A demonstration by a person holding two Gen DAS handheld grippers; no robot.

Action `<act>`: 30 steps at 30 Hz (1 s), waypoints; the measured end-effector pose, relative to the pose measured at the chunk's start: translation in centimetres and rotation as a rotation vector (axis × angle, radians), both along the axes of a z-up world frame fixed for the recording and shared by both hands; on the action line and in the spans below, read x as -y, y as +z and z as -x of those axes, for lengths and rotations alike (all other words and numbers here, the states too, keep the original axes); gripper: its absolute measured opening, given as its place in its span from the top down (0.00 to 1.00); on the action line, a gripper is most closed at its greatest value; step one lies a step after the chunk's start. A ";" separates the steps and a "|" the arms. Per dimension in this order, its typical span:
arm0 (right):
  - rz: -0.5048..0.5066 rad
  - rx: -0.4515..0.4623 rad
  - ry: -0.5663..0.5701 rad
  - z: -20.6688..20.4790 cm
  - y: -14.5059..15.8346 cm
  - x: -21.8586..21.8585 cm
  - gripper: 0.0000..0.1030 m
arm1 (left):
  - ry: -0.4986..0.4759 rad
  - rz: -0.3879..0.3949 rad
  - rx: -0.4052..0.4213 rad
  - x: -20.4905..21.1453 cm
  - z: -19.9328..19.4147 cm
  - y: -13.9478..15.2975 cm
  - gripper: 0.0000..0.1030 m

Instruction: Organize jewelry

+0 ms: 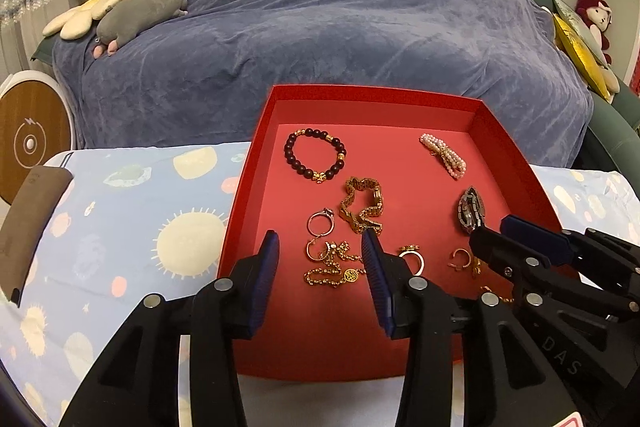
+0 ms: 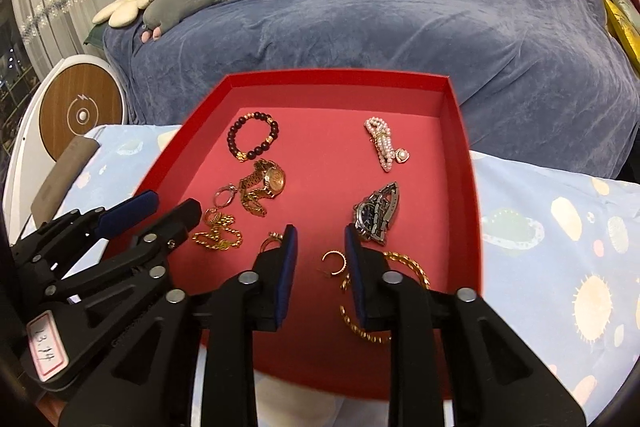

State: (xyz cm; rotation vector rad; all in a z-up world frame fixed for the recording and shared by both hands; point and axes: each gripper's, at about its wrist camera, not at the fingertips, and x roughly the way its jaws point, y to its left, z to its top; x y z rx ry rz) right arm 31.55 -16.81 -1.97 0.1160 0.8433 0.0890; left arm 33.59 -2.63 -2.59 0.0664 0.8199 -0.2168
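both grippers, left gripper point(image 1: 320, 247) and right gripper point(image 2: 320, 239), hang apart and empty over the red tray point(image 1: 376, 99), where the tangled gold chain point(image 1: 336, 273) risks dragging neighbouring rings point(image 1: 320, 221) along if pinched.

Raised letters "DAS" stand on the right gripper point(image 1: 486, 233) body — the left gripper point(image 2: 170, 207) carries a handwritten label point(image 2: 46, 345), "13.74".
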 end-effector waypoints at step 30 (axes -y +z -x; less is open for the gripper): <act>0.033 0.037 -0.057 14.6 3.0 1.3 0.38 | 0.037 -0.046 0.016 -0.5 13.2 2.9 0.30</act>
